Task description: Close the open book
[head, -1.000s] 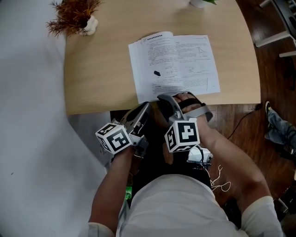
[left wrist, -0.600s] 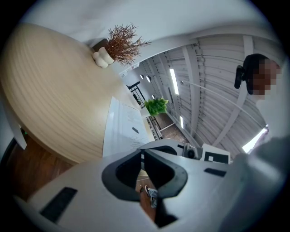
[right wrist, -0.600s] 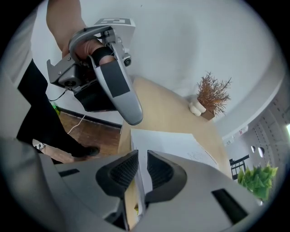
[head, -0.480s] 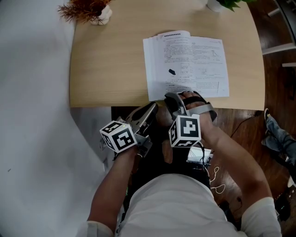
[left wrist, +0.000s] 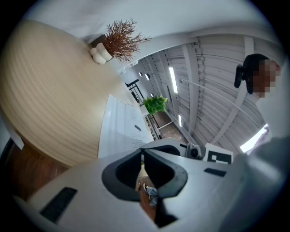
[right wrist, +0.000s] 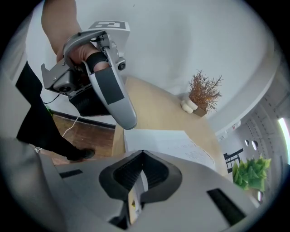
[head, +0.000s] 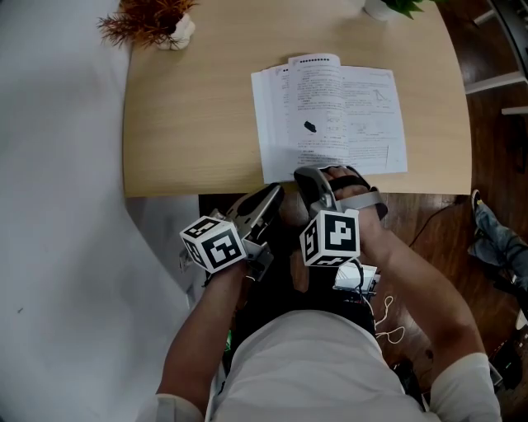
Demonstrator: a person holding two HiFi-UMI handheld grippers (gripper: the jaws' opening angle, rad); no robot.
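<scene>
The open book (head: pixel 330 111) lies flat on the wooden table (head: pixel 190 124) with white printed pages up and a small black object (head: pixel 309 127) on the left page. My right gripper (head: pixel 318 177) sits at the book's near edge, over the table's front rim. In the right gripper view its jaws (right wrist: pixel 142 154) are shut on a thin sheet from that edge of the book (right wrist: pixel 167 142). My left gripper (head: pixel 268 198) hangs just off the table's front edge, left of the book, and is shut on nothing (left wrist: pixel 142 152).
A dried brown plant (head: pixel 153 21) stands at the table's far left corner. A green plant (head: pixel 388 7) stands behind the book. Dark wooden floor and a cable lie to the right of the table. The person's lap is below both grippers.
The right gripper's jaws have closed at the book's near edge. Both hands have stayed about where they were.
</scene>
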